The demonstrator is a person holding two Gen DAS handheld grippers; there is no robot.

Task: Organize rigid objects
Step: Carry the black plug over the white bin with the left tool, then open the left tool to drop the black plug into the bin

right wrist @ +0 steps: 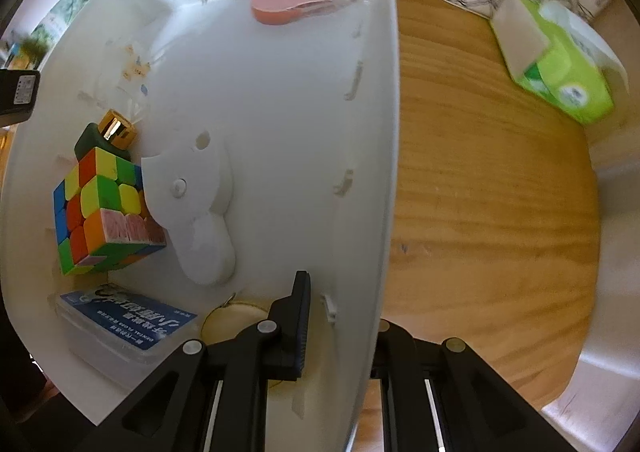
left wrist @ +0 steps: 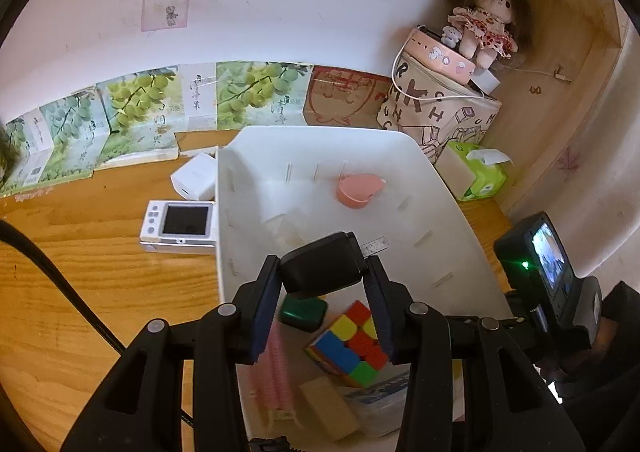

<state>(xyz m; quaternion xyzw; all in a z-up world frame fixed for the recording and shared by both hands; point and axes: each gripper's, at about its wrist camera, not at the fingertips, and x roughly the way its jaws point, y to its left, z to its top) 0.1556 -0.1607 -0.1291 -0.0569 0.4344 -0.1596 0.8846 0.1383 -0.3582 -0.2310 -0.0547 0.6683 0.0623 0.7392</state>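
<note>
Basket (left wrist: 440, 188), white plastic with slotted walls, sits on my wooden desk (left wrist: 80, 272), and most of the small things are already in it. My left gripper (left wrist: 325, 292) hangs over its near end with a black charger block (left wrist: 320, 268) pinched between the two pads, a metal prong sticking out toward the right. Below it in the basket lie a puzzle cube (left wrist: 350, 340), a dark green bottle (left wrist: 302, 314) with a gold cap just beside the cube, a pink comb (left wrist: 276, 372), a wooden block (left wrist: 330, 408) and a flat blue-labelled box (right wrist: 128, 326). A pink heart-shaped case (left wrist: 358, 188) rests at the far end, well apart from the rest.

My right gripper (right wrist: 344, 316) points down at the basket's side wall (right wrist: 384, 172): one finger (right wrist: 298, 328) is inside, the other outside, and the jaws are drawn in close on that wall.

Outside the basket, on the left, lie a small white camera (left wrist: 180, 226) and a white plug adapter (left wrist: 196, 176). A green tissue box (left wrist: 476, 176) stands on the right.
</note>
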